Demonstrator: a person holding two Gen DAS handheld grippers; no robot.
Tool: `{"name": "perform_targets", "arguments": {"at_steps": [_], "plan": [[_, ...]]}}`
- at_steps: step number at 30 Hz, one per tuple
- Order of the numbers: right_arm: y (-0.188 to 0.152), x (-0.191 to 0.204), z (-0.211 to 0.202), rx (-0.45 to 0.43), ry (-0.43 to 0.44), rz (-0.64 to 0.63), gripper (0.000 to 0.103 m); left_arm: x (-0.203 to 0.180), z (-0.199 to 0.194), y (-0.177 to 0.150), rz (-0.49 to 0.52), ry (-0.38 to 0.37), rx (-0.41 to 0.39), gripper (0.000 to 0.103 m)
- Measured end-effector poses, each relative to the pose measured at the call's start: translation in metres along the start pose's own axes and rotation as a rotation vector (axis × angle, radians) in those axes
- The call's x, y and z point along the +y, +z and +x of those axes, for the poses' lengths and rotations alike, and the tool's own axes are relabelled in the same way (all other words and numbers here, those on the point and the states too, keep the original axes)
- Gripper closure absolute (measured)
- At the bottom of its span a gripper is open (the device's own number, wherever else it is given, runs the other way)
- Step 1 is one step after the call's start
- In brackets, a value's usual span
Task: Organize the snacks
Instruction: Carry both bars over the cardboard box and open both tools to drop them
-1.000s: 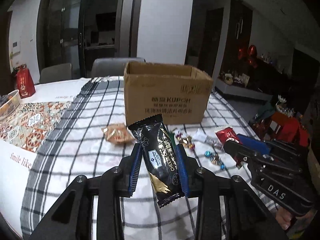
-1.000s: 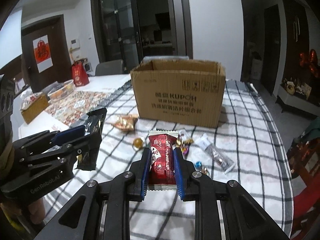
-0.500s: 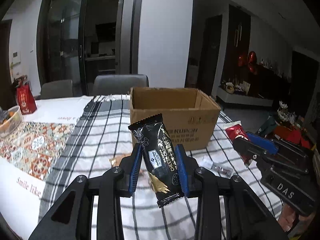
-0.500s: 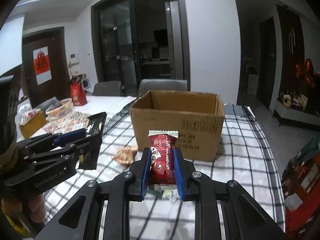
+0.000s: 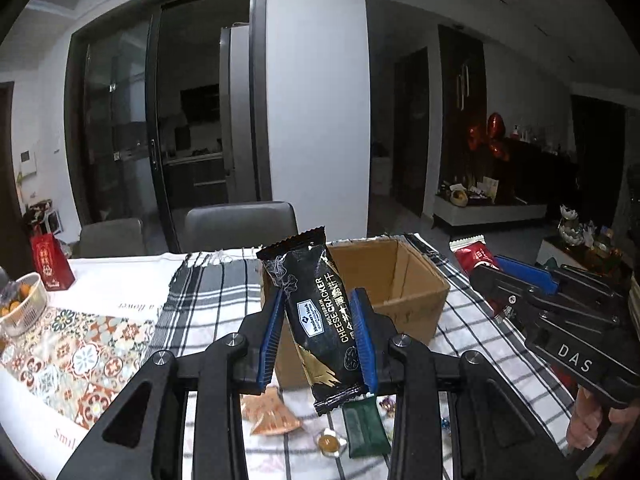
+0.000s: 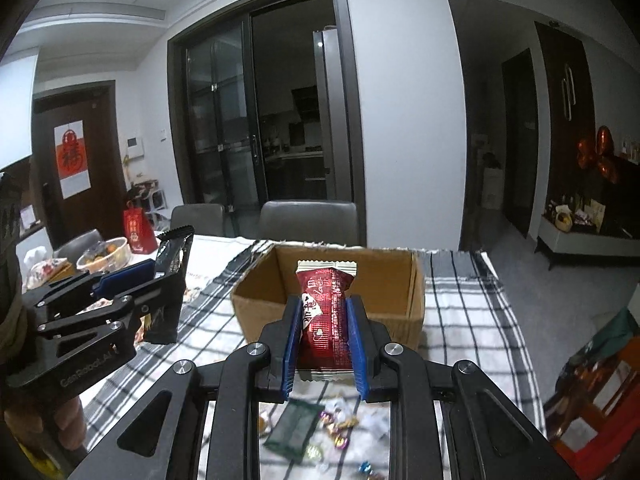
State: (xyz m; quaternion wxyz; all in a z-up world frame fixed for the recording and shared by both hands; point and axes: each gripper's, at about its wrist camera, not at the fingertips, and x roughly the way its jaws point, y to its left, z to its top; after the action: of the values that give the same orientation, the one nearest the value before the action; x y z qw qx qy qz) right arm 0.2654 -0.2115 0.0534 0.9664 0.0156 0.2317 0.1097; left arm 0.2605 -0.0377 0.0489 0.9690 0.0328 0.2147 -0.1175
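My left gripper [image 5: 318, 312] is shut on a black cheese cracker packet [image 5: 316, 316], held upright above the table just before the open cardboard box [image 5: 404, 292]. My right gripper [image 6: 323, 320] is shut on a red snack packet [image 6: 326, 316], also lifted in front of the same box [image 6: 384, 284]. Each gripper shows in the other's view: the right one [image 5: 486, 270] with its red packet at the right edge, the left one [image 6: 166, 268] with the black packet at the left. Inside, the box looks bare.
On the checked tablecloth [image 6: 460, 320] below lie a green packet [image 6: 294, 430], an orange packet [image 5: 268, 414] and several small wrapped candies [image 6: 340, 428]. A white basket [image 5: 22, 308] and a red gift bag [image 5: 50, 262] stand at far left. Grey chairs [image 5: 240, 224] stand behind the table.
Both grippers have risen and moved toward the box with their packets still gripped. The box's open top now shows from above, and the loose snacks have dropped low in the views.
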Motion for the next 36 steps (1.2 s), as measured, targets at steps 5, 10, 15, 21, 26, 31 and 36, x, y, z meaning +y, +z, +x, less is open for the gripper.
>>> {"name": "perform_targets", "arguments": {"at_steps": [5, 10, 15, 21, 26, 31, 36], "plan": [[0.016, -0.007, 0.020, 0.015, -0.004, -0.018, 0.079, 0.005, 0.021, 0.017, 0.010, -0.010, 0.022, 0.069], [0.029, -0.019, 0.044, 0.058, 0.017, 0.008, 0.079, 0.003, 0.039, 0.034, 0.038, -0.034, 0.029, 0.069], [0.039, -0.029, 0.069, 0.095, 0.018, 0.016, 0.079, 0.002, 0.062, 0.050, 0.057, -0.106, 0.044, 0.069], [0.043, -0.037, 0.097, 0.140, -0.023, -0.004, 0.079, 0.005, 0.103, 0.062, 0.074, -0.136, 0.100, 0.069], [0.043, -0.046, 0.120, 0.187, -0.006, 0.018, 0.079, 0.000, 0.133, 0.062, 0.106, -0.135, 0.139, 0.069], [0.042, -0.054, 0.138, 0.220, 0.008, 0.045, 0.079, -0.004, 0.151, 0.064, 0.105, -0.132, 0.177, 0.066], [0.041, -0.059, 0.143, 0.236, -0.025, 0.078, 0.062, 0.000, 0.153, 0.066, 0.085, -0.096, 0.186, 0.045]]}}
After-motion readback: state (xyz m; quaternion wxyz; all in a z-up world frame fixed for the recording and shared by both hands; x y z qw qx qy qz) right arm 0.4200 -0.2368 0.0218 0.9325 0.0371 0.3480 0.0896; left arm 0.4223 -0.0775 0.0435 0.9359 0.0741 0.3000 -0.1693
